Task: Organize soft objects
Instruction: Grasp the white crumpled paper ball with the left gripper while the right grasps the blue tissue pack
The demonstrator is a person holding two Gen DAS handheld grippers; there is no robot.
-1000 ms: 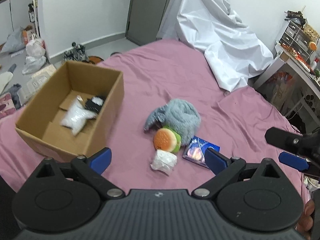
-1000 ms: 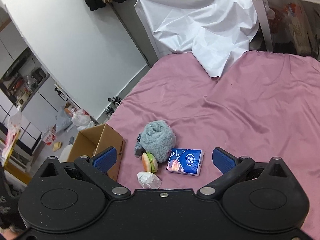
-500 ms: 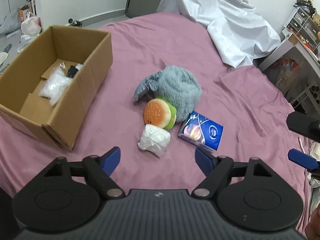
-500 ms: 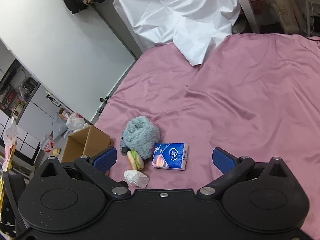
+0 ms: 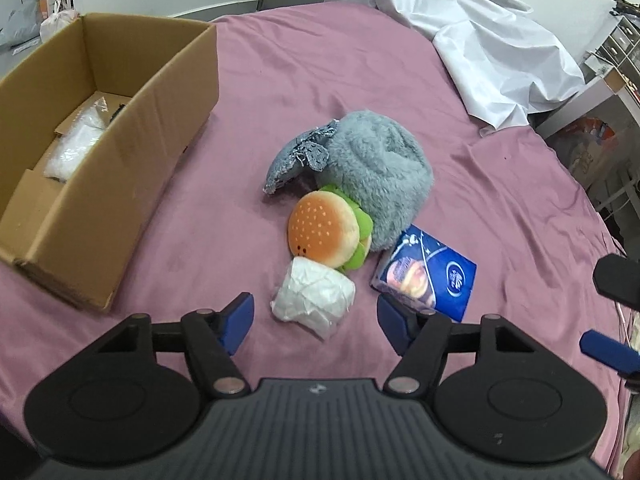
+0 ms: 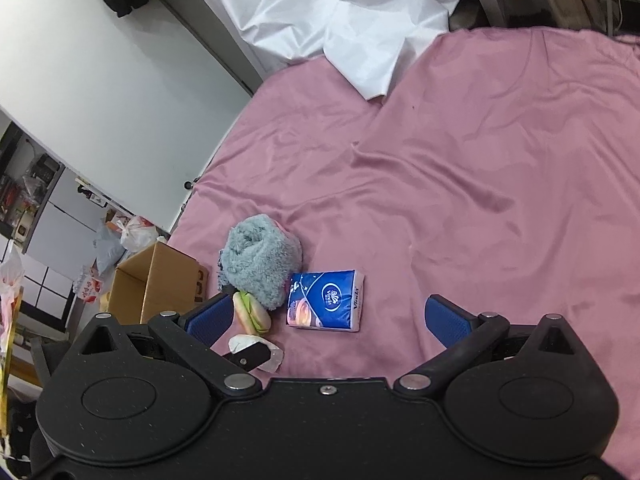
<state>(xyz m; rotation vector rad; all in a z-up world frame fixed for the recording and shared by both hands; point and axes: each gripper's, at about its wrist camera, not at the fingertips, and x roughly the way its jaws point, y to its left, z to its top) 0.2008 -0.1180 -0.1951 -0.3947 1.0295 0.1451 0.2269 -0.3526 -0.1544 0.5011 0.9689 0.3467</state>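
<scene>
The left gripper point(image 5: 314, 318) points down at the white wad point(image 5: 313, 299) on the pink bed point(image 5: 500, 200). Its jaws have just been closing and stand about half open, with the wad between the blue pads but not yet pressed by them; it holds nothing. The right gripper point(image 6: 326, 316) hangs further back with its jaws wide apart and empty, above the bed near the tissue pack point(image 6: 326, 300).

The soft things lie in a tight cluster near the middle of the bed. The burger point(image 5: 326, 230) touches the wad on its far side and leans against the grey plush point(image 5: 380, 172), which has a scrap of denim point(image 5: 298, 158) at its left. The tissue pack lies just right of the burger. The box point(image 5: 132, 152) sits open at the bed's left edge, well apart from the cluster, with a white bag point(image 5: 74, 144) inside. A white sheet point(image 5: 472, 36) is draped over the far right corner.
</scene>
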